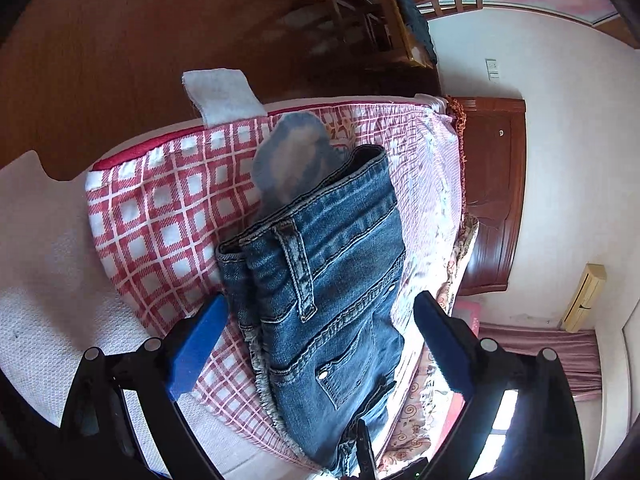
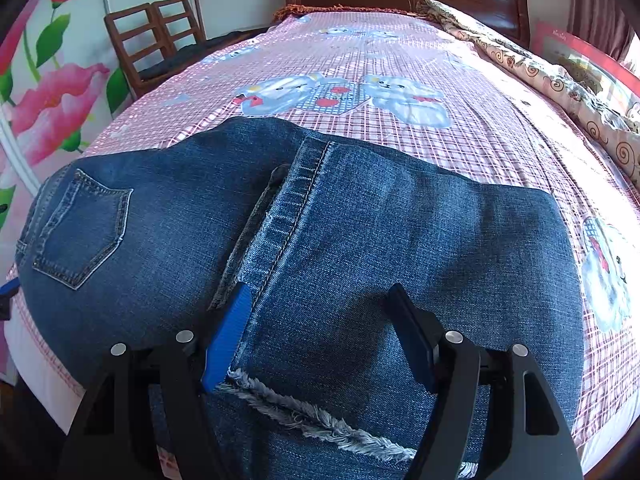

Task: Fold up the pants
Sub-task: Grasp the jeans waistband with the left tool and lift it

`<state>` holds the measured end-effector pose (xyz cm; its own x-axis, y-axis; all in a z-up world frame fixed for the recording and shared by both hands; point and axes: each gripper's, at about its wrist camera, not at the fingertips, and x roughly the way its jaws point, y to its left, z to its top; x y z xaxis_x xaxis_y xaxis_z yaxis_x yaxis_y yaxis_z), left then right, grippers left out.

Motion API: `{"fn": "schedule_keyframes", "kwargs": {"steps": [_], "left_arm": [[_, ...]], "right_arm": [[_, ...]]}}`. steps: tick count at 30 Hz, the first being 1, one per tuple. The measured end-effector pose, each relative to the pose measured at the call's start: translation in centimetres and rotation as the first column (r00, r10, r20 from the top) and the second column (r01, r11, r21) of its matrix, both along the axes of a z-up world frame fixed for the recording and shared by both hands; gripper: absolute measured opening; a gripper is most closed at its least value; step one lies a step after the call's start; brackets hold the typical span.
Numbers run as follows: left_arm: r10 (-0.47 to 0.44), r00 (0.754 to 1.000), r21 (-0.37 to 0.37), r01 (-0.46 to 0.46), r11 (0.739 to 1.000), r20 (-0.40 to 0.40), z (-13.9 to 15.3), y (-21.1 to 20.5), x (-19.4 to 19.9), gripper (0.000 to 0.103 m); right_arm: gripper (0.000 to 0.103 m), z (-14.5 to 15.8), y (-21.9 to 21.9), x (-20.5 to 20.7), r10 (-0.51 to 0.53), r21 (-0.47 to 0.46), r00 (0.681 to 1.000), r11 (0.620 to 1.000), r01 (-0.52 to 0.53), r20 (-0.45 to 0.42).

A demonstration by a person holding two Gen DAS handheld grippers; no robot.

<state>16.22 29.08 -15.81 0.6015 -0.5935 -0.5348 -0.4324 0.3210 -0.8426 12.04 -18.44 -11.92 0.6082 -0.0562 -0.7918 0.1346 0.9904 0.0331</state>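
Denim pants (image 2: 280, 240) folded crosswise on bed (image 2: 400, 40), left gripper (image 1: 320, 344) jaws spread, right gripper (image 2: 320, 340) jaws spread astride frayed hem.

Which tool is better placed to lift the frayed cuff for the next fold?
Right. The right tool already straddles the leg of the jeans just above the frayed cuff, its pads flanking the denim. The left tool hangs open near the waistband end.

Sunlit bedroom (image 2: 400, 60), wooden chairs (image 2: 152, 40)

Dark blue denim pants (image 2: 360, 248) lie folded across the frame's centre and lower half, frayed hem at bottom, back pocket at left.
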Motion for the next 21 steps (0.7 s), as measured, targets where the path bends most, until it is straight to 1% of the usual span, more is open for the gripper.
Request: {"fn": "schedule_keyframes", "kwargs": {"steps": [2,3,4,5,6,8,9,11,14,17,18,19,21], "left_arm": [[0.025,1.000,0.003,-0.025,1.000,-0.005,-0.2,0.0,-0.3,0.087],[0.027,0.999,0.020,-0.026,0.999,-0.022,-0.3,0.1,-0.4,0.081],[0.027,0.999,0.041,-0.026,0.999,-0.030,-0.3,0.1,-0.5,0.071],[0.022,0.999,0.071,-0.020,0.997,-0.041,-0.3,0.1,-0.6,0.046],[0.017,0.998,0.105,-0.010,0.994,-0.066,-0.6,0.2,-0.8,0.033],[0.042,0.997,0.078,-0.038,0.996,-0.058,-1.1,0.5,-1.2,0.028],[0.047,0.997,0.085,-0.042,0.995,-0.057,-1.2,0.6,-1.4,0.026],[0.060,0.997,0.116,-0.054,0.992,-0.051,-0.7,0.4,-1.8,0.021],[0.063,0.998,0.178,-0.057,0.982,-0.027,0.6,-0.1,-2.1,0.017],[0.070,0.997,0.202,-0.072,0.977,0.021,2.3,-0.4,-2.4,0.015],[0.063,0.997,0.224,-0.071,0.972,0.041,3.1,-0.7,-2.5,0.014],[0.052,0.996,0.250,-0.068,0.966,0.070,4.0,-1.1,-2.5,0.014],[0.002,0.990,0.333,-0.049,0.942,0.138,6.5,-2.4,-2.5,0.013]], "right_arm": [[0.069,0.0,0.0,0.0,0.002,0.002,1.000,1.000,-0.002,0.000],[0.069,0.0,0.0,0.0,0.003,0.001,1.000,1.000,-0.003,0.001],[0.070,0.0,0.0,0.0,0.004,0.002,1.000,1.000,-0.004,0.001],[0.070,0.0,-0.1,0.0,0.003,0.004,1.000,1.000,-0.003,0.002],[0.070,0.0,0.0,0.0,0.003,0.003,1.000,1.000,-0.003,0.003],[0.070,0.0,0.0,-0.1,0.003,0.003,1.000,1.000,-0.003,0.004],[0.070,0.0,0.0,-0.1,0.004,0.004,1.000,1.000,-0.004,0.005],[0.070,0.0,-0.1,-0.1,0.004,0.005,1.000,1.000,-0.004,0.003],[0.070,0.0,0.0,-0.1,0.006,0.006,1.000,1.000,-0.006,-0.004],[0.070,0.1,-0.1,-0.1,0.008,0.015,1.000,1.000,-0.008,-0.007],[0.072,0.3,-0.3,-0.1,0.009,0.031,1.000,0.999,-0.009,-0.012],[0.079,0.5,-0.6,-0.1,0.009,0.061,1.000,0.998,-0.008,-0.017],[0.085,1.1,-1.7,-0.5,-0.019,0.165,1.000,0.986,0.020,-0.011]]}}
